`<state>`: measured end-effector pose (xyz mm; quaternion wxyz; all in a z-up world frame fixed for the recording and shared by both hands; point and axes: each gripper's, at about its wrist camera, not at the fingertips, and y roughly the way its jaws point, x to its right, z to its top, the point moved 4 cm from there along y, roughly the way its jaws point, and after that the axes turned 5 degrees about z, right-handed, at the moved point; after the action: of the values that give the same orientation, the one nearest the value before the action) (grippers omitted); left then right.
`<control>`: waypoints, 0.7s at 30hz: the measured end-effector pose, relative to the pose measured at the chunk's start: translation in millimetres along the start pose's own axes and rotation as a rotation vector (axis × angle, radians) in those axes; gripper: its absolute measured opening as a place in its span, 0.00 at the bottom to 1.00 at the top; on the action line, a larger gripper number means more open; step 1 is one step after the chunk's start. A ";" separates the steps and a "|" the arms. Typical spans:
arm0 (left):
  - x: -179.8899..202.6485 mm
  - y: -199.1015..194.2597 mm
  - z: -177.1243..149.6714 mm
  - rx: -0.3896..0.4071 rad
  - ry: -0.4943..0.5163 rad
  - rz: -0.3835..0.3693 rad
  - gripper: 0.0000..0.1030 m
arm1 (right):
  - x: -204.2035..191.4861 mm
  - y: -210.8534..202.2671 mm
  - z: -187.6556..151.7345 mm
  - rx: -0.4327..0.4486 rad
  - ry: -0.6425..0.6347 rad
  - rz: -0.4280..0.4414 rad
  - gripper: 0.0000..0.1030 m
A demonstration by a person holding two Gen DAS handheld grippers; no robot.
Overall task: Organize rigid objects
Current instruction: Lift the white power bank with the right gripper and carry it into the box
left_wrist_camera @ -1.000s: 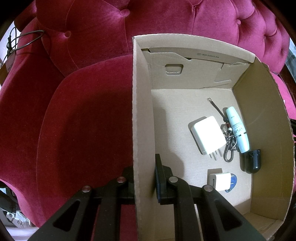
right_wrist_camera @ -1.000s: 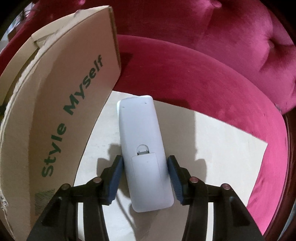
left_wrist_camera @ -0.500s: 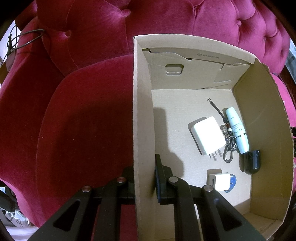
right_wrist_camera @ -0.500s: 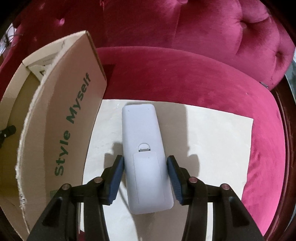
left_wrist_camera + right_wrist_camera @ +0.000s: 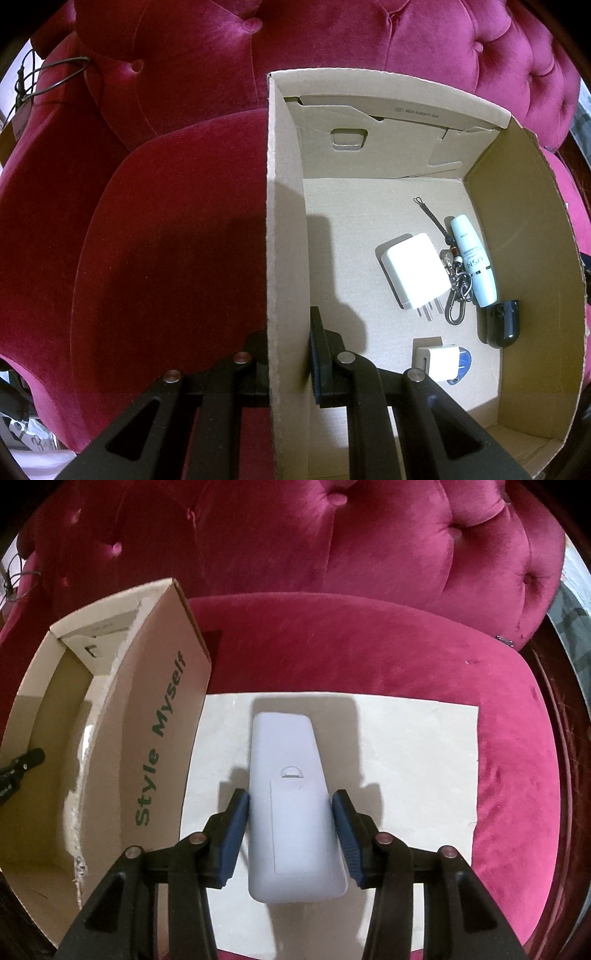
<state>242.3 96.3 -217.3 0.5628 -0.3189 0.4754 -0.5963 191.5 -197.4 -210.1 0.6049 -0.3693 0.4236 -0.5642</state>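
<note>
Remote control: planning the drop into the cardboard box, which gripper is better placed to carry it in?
Right. The right gripper has the remote control between its pads, beside the cardboard box. The left gripper is clamped on the box wall, steadying it.

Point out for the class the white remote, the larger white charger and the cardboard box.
white remote (image 5: 291, 801): right wrist view, on its back near the battery cover.
larger white charger (image 5: 413, 269): left wrist view, middle of its flat top face.
cardboard box (image 5: 286, 229): left wrist view, on its left wall.
</note>
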 end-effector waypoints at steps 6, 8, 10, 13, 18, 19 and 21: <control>-0.2 0.6 0.1 0.000 0.000 0.000 0.14 | -0.6 -6.9 2.7 0.019 0.000 -0.005 0.48; -0.6 0.7 0.0 0.000 0.000 0.000 0.14 | 3.4 -8.6 4.2 0.029 0.004 -0.004 0.48; -0.5 0.5 0.1 0.000 0.001 0.000 0.14 | 1.3 -12.3 4.9 0.036 0.002 -0.005 0.48; -0.6 0.9 0.0 0.000 0.001 -0.001 0.14 | -1.7 -19.9 7.3 0.048 -0.004 -0.012 0.48; -0.7 0.9 -0.1 0.000 0.001 0.000 0.14 | -8.3 -36.7 14.1 0.076 -0.001 -0.021 0.48; -1.1 1.0 -0.2 0.001 0.002 0.000 0.14 | -10.1 -43.8 15.1 0.081 -0.003 -0.019 0.48; -1.3 1.1 -0.3 0.001 0.001 0.000 0.14 | -13.5 -52.6 19.4 0.094 -0.008 -0.024 0.48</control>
<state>242.6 97.8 -218.2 0.5626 -0.3184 0.4754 -0.5968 190.0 -189.3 -153.1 0.6163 -0.3481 0.3896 -0.5892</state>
